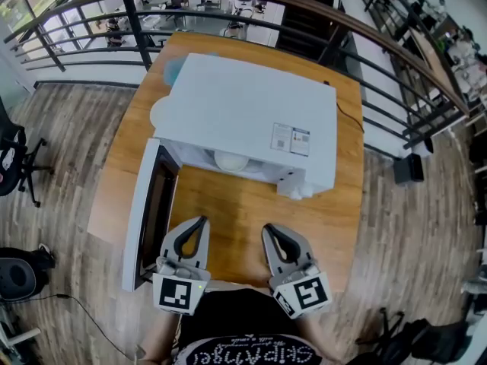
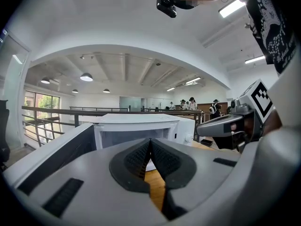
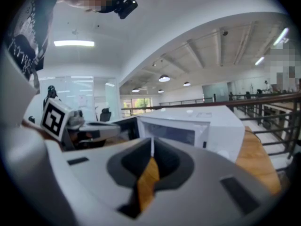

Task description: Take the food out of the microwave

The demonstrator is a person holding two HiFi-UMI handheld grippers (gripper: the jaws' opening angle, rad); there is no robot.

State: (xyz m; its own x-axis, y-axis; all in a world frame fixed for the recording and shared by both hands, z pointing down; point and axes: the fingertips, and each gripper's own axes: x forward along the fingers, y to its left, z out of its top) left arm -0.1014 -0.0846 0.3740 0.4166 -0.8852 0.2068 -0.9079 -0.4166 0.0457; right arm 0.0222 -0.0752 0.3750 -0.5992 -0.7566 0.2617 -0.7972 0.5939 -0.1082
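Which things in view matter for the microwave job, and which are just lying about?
Job: microwave, its open door, white dish inside, left gripper and right gripper (both shut, empty).
Lying about: office chair, railing, black box on the floor.

The boxy white microwave (image 1: 243,112) has a smooth, faintly satin casing, and its open white door (image 1: 144,204) frames a dark, glossy window. Beneath it the orange-brown wooden table (image 1: 251,211) is smooth, softly shiny, with visible grain. At the table's near edge, the grey left gripper (image 1: 201,221) and grey right gripper (image 1: 268,229) look like matt moulded plastic, with finely ribbed black pads (image 2: 137,157).
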